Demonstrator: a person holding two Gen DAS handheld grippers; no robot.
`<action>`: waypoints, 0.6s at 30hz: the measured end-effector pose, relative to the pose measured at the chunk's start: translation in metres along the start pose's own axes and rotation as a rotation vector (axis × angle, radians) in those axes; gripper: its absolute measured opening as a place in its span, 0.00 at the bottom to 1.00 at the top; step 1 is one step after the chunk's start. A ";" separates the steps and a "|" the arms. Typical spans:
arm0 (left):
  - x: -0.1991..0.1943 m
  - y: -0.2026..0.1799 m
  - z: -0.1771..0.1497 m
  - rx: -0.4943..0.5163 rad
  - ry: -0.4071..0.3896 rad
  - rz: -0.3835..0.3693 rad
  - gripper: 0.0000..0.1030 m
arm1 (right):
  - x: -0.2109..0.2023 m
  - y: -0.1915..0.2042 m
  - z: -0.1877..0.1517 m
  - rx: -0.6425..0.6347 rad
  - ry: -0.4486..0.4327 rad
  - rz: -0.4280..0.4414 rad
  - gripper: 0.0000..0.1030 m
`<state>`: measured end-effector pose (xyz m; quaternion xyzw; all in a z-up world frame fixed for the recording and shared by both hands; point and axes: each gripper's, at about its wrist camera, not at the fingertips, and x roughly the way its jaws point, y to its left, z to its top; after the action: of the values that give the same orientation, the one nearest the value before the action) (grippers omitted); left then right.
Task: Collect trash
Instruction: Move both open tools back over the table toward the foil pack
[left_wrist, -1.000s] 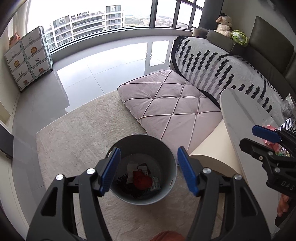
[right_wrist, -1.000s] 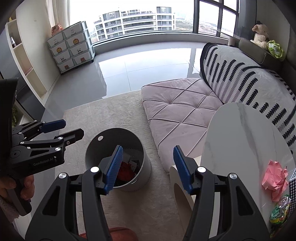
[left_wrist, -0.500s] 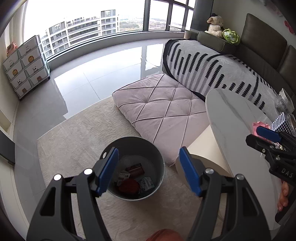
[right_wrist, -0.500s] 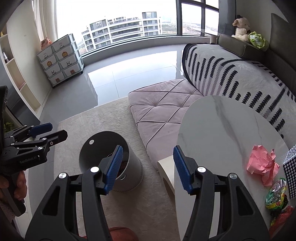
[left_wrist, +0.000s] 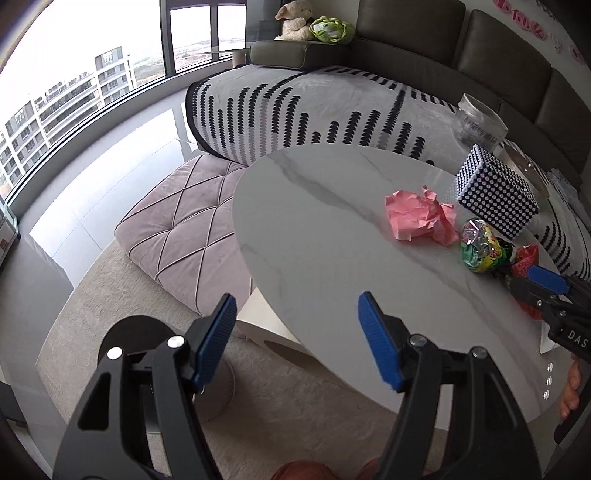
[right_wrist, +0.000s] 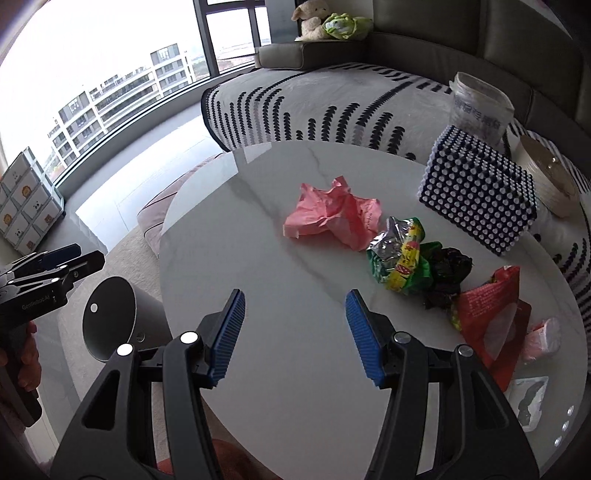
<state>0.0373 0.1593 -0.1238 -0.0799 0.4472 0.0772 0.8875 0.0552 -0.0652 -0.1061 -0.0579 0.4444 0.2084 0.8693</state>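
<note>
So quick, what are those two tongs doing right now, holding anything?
Left tongs: open, holding nothing.
Right tongs: open, holding nothing, over the table.

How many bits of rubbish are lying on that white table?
6, in a row: pink paper, green wrapper, dark wrapper, red packet, small pink packet and a clear packet by the table's near rim. More may hide off-frame.

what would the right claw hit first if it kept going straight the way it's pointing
Most likely bare marble tabletop. The right claw is open and empty, aimed down at a clear patch short of the crumpled pink paper and the green wrapper. Depth is hard to judge here.
</note>
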 end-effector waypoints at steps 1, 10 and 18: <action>0.004 -0.016 0.003 0.027 0.001 -0.019 0.67 | -0.004 -0.015 -0.004 0.026 -0.005 -0.025 0.53; 0.035 -0.142 0.016 0.221 0.015 -0.179 0.67 | -0.035 -0.122 -0.037 0.213 -0.033 -0.191 0.53; 0.042 -0.221 0.005 0.349 0.038 -0.279 0.67 | -0.062 -0.188 -0.077 0.330 -0.033 -0.300 0.53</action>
<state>0.1114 -0.0522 -0.1385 0.0126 0.4551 -0.1262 0.8813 0.0432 -0.2765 -0.1182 0.0233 0.4446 0.0022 0.8954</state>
